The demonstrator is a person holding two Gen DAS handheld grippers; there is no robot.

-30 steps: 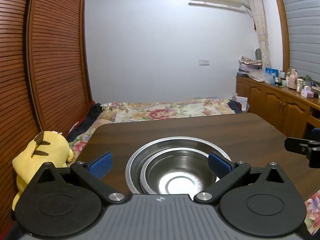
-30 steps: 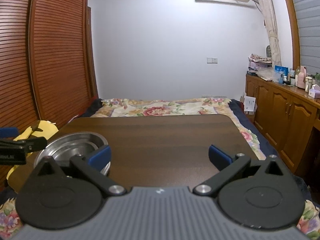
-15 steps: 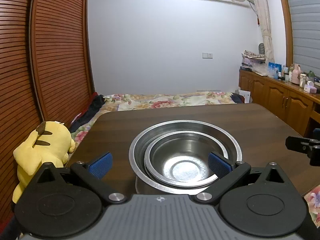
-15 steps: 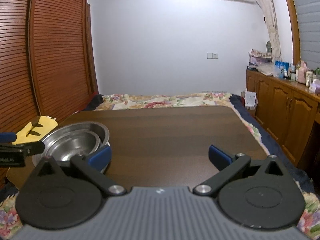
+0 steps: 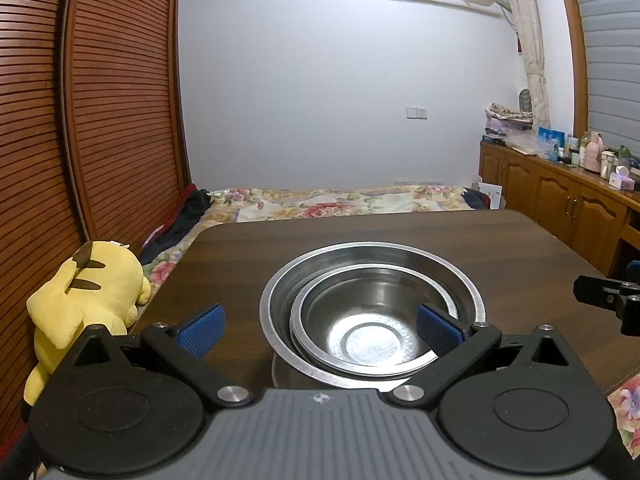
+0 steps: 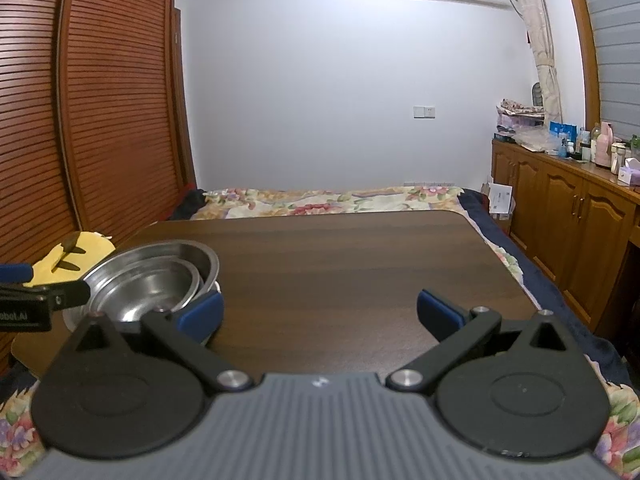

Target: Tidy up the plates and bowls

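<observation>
A small steel bowl [image 5: 368, 320] sits nested inside a large steel bowl [image 5: 372, 256] on the dark wooden table [image 5: 400, 228]. My left gripper [image 5: 318, 330] is open just in front of the stack, its right pad [image 5: 436, 328] over the near rim. In the right wrist view the nested bowls [image 6: 156, 276] stand at the table's left. My right gripper [image 6: 318, 314] is open and empty over bare table [image 6: 360, 256], to the right of the bowls. The left gripper's tip [image 6: 44, 300] shows at the left edge.
A yellow plush toy [image 5: 84, 296] sits off the table's left edge. A bed with a floral cover [image 5: 344, 200] lies behind the table. Wooden cabinets with bottles [image 5: 576, 200] line the right wall. Slatted wooden doors [image 5: 100, 120] stand on the left.
Both views have tilted and risen slightly, so the nested bowls show more fully from above. Both grippers stay open. The bowls have not moved.
</observation>
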